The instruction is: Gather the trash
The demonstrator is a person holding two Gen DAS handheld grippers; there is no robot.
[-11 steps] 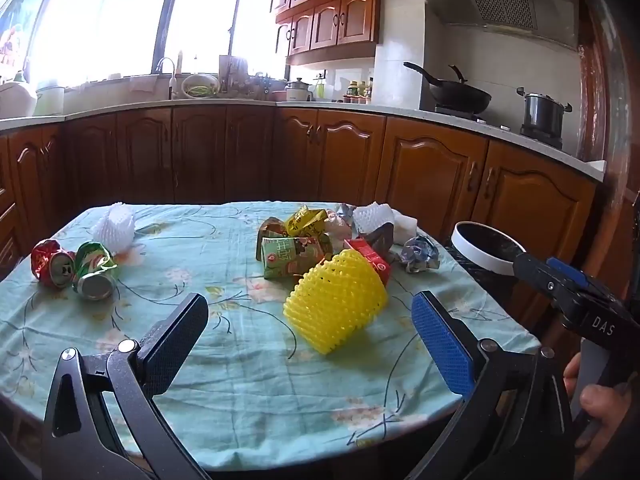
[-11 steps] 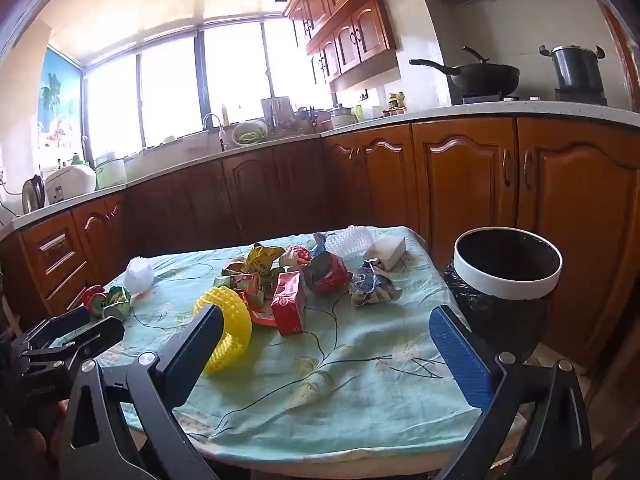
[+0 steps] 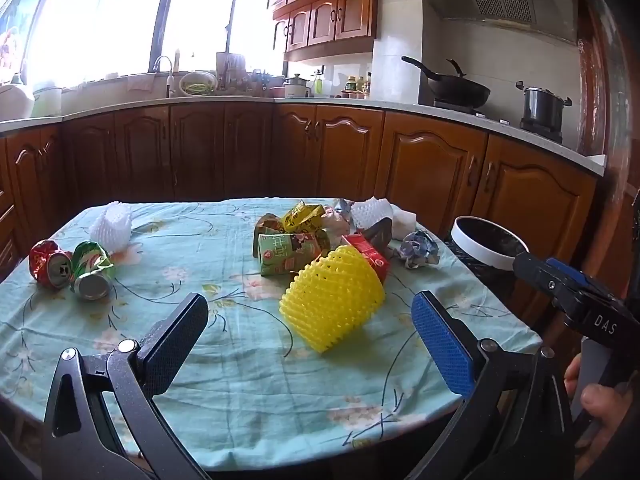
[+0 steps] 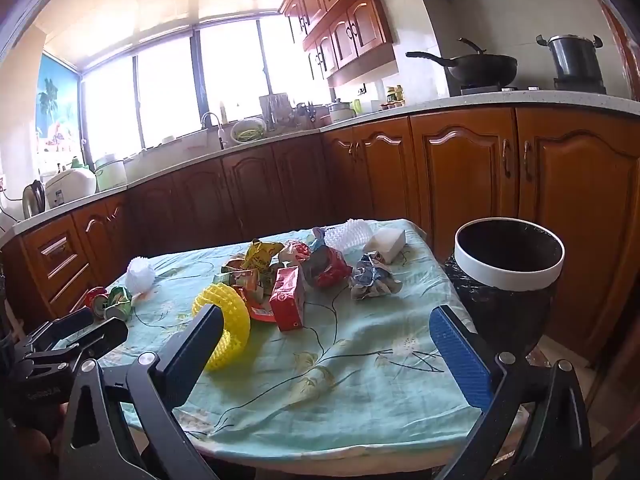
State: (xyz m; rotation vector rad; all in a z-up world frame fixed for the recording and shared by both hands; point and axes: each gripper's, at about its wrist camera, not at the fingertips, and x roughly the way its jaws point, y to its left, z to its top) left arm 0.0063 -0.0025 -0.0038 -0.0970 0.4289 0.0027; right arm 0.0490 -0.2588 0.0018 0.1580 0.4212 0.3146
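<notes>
Trash lies on a table with a green floral cloth [image 3: 240, 360]. A yellow foam net [image 3: 332, 300] lies near the front, also in the right wrist view [image 4: 228, 320]. Behind it are a green carton [image 3: 284, 254], a red carton [image 4: 286, 300], a yellow wrapper [image 3: 302, 216] and a crumpled blue-white wrapper [image 3: 418, 248]. Two crushed cans [image 3: 70, 270] lie at the left. A black bin with a white rim [image 4: 510, 256] stands off the table's right side. My left gripper [image 3: 308, 344] is open and empty, in front of the yellow net. My right gripper [image 4: 328, 356] is open and empty over the table's near edge.
A white foam net [image 3: 112, 224] lies at the far left of the table, another white net [image 4: 348, 234] and a white block [image 4: 386, 242] at the far right. Wooden cabinets [image 3: 320, 152] and a counter with a wok [image 3: 452, 88] and pot ring the room.
Both grippers have barely moved; the views are almost the same and both stay open.
</notes>
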